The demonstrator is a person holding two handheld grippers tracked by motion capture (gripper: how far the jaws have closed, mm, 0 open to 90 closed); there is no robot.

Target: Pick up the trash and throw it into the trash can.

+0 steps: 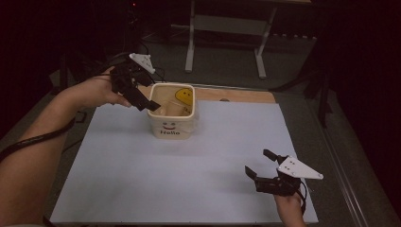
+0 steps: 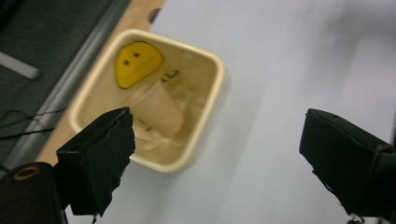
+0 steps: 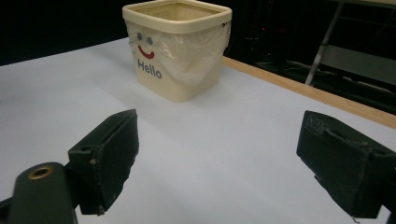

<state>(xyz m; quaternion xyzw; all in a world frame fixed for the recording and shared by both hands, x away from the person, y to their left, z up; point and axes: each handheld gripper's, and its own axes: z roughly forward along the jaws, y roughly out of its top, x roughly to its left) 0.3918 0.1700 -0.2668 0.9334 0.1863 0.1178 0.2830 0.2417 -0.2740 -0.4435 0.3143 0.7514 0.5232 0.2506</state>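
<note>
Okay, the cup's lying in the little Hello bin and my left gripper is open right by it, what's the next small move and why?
Probably draw the left gripper back from the bin. Its jaws stand open with nothing between them, and the paper cup already lies on its side inside, beside the yellow smiley piece. The right gripper rests open near the table's front edge, so nothing there seems to need doing.

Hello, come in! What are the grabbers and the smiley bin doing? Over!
Left hand-held gripper open at bin rim. Cup lies inside. Right hand-held gripper open, empty. Nothing blocking.

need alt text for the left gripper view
A cream square plastic bin, lined with clear film, holds a tan paper cup lying tilted and a yellow smiley-face piece. The left gripper hangs above it, jaws open and empty, over a white table.
</note>
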